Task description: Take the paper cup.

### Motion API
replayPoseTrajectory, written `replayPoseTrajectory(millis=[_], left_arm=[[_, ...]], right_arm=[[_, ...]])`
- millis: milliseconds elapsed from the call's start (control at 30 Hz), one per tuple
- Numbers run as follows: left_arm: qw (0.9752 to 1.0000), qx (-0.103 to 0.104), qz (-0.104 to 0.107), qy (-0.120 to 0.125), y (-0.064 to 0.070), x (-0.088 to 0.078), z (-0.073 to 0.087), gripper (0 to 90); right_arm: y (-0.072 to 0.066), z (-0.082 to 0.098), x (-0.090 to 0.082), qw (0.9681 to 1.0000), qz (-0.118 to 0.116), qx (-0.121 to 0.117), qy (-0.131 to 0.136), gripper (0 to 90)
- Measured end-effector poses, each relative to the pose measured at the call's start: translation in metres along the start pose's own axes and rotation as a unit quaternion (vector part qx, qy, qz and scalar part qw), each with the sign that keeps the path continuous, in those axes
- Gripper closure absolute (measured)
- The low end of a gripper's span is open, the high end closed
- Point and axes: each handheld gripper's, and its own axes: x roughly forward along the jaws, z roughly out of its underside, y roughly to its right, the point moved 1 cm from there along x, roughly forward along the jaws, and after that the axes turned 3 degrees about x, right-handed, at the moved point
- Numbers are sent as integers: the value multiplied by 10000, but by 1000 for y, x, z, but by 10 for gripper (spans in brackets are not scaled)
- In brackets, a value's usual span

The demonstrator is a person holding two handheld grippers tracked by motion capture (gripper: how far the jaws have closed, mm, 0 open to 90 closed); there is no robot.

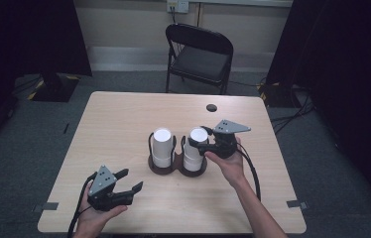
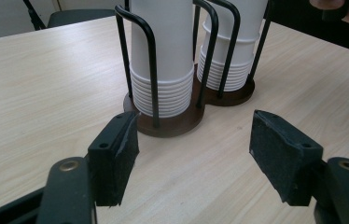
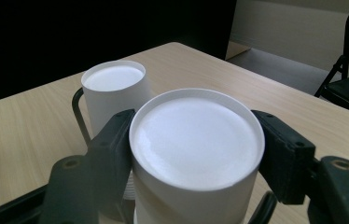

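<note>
My right gripper (image 1: 204, 139) sits at the top of the right cup stack (image 1: 194, 148), jaws on either side of the topmost upturned cup. In the right gripper view both pads look pressed against the cup wall (image 3: 196, 154), so I call it clamped on the top cup, not lifted yet: the cup is level with its stack and seated in the holder. My left gripper (image 1: 130, 181) hovers low over the near left of the table (image 1: 124, 119), jaws spread wide, nothing between them; in the left gripper view the pads (image 2: 116, 158) frame bare wood in front of the holder.

Both stacks stand upside down in a double cup holder (image 1: 176, 167), dark round bases joined, black wire loops (image 2: 150, 60) rising around each stack. Left cup stack (image 1: 162, 146) is just beside the right one, untouched.

Progress, as I judge it: grip made, pull-off not started. Left to do: lift the top cup straight up and free, set it somewhere, maybe steady the holder with the left.

In the way: the wire loops hug the stack, so any sideways tilt could snag; nested cups may stick and drag a second cup or the whole holder up. Black folding chair (image 1: 199, 57) beyond the table, small dark hole (image 1: 212, 107) at the far edge, both well apart.
</note>
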Motion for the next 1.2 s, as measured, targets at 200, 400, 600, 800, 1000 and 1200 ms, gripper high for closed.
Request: replayPoseTrajectory(millis=[200,400,600,800,1000,1200], left_arm=[[9998,-53,174,8,-3,0,1,315],[9996,-93,271,4,-5,-1,1,322],[9997,0,233,-39,-3,0,1,323],[9998,-54,211,-31,-3,1,1,348],[9997,3,219,-56,-3,1,1,347],[9998,-9,212,-54,-4,1,2,347]], right_arm=[[-1,-6,-4,9999,-33,61,121,343],[0,-10,-9,9997,-38,146,210,343],[-2,-13,-11,9996,-56,131,263,343],[-2,-17,-15,9992,-62,183,363,344],[-1,-18,-15,9991,-69,164,384,344],[-2,-18,-16,9990,-76,177,394,344]])
